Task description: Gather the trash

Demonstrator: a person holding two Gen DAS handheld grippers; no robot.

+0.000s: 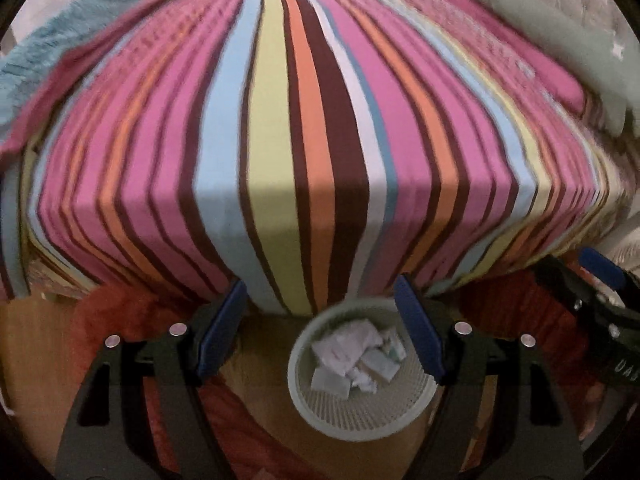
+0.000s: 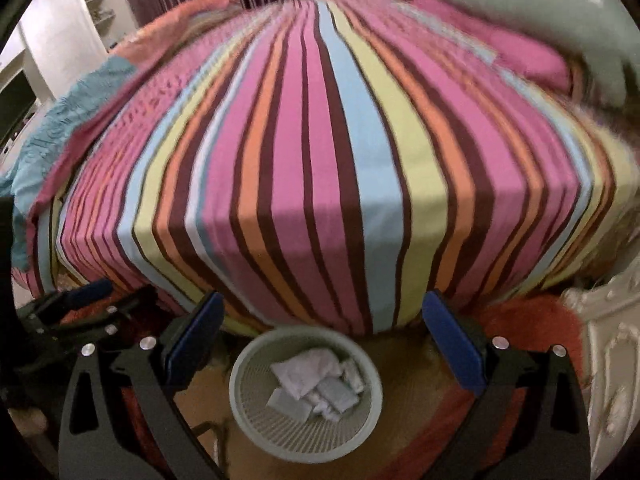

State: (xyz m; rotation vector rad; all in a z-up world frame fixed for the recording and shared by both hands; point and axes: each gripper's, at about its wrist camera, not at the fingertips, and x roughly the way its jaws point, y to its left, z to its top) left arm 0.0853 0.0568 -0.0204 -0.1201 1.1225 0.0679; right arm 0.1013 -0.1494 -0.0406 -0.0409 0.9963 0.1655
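A pale green slatted waste basket [image 1: 416, 412] [image 2: 256, 432] stands on the floor at the foot of the bed. Inside it lie crumpled white tissues and paper scraps [image 1: 356, 356] [image 2: 316, 384]. My left gripper [image 1: 320, 328] hangs above the basket, its blue-padded jaws wide apart with nothing between them. My right gripper [image 2: 324, 344] is likewise above the basket, open and empty. Each gripper shows at the edge of the other's view: the right gripper [image 1: 600, 300] at the right, the left gripper [image 2: 84, 304] at the left.
A bed with a striped pink, brown, blue, yellow and orange cover [image 1: 320, 140] [image 2: 320, 160] fills the space ahead. A teal cloth [image 2: 60, 128] lies at its left, grey-green pillows [image 1: 560, 40] at the right. Red rug [image 1: 112, 312] and ornate white furniture [image 2: 608, 352] flank the basket.
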